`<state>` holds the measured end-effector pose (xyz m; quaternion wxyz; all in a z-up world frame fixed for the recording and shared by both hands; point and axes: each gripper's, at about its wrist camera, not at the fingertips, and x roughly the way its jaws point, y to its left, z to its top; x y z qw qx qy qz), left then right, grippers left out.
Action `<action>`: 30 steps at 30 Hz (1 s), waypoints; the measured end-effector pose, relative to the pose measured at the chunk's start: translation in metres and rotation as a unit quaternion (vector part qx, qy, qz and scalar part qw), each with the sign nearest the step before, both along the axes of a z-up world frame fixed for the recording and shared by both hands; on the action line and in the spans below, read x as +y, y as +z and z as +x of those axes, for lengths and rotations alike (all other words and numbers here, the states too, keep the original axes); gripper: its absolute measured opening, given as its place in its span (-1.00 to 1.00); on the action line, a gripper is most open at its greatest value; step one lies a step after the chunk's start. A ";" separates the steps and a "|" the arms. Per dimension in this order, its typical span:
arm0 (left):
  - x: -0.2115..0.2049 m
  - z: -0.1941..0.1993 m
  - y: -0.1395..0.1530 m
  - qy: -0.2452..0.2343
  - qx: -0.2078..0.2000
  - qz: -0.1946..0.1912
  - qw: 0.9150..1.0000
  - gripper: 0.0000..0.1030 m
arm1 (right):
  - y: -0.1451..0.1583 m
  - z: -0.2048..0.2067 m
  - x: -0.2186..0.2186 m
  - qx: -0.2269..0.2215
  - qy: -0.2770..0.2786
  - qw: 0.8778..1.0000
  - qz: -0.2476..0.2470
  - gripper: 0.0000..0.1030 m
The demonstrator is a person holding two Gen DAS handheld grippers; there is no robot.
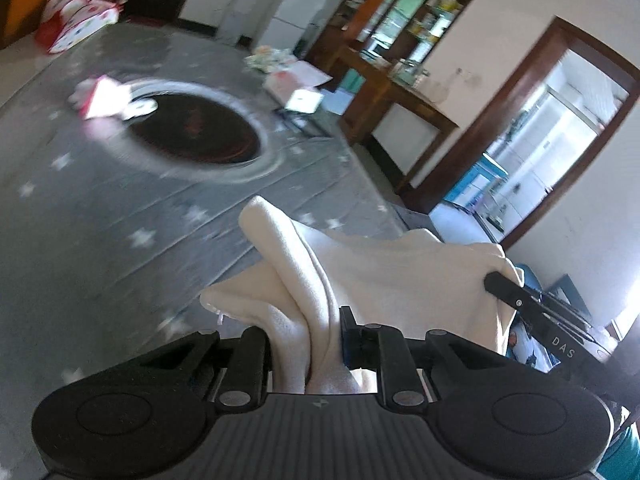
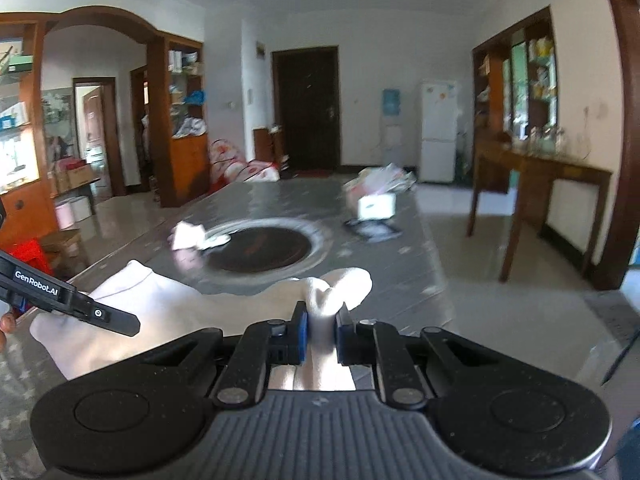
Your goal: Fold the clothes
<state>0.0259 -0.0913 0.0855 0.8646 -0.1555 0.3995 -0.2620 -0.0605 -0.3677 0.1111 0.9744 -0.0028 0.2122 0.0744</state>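
Both your left tongs (image 1: 308, 344) and right tongs (image 2: 322, 336) are clenched on the cream garment (image 1: 400, 284), holding it stretched above the grey surface (image 1: 120, 208), probably to make a straight fold.

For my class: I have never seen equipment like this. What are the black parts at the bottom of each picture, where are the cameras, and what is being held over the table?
No robot here: a person holds two black hand-held clamps, each with a camera looking along its fingers. One picture comes from the left gripper, the other from the right gripper. Both are shut on one cream-white soft cloth garment, lifted above the grey star-patterned table, which has a dark round inset. A white box and blurred papers lie farther back.
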 end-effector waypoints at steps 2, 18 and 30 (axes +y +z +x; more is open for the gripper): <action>-0.013 0.006 0.009 -0.008 -0.011 0.003 1.000 -0.65 | 0.009 0.000 -0.009 -0.010 -0.011 1.000 -0.009 -0.78; -0.088 0.036 0.034 -0.031 -0.045 0.042 0.998 -0.64 | 0.035 0.010 -0.054 -0.045 -0.060 0.996 -0.037 -0.78; -0.101 0.033 0.006 -0.032 -0.024 0.085 0.996 -0.64 | -0.005 0.017 -0.062 -0.001 -0.063 0.998 -0.030 -0.78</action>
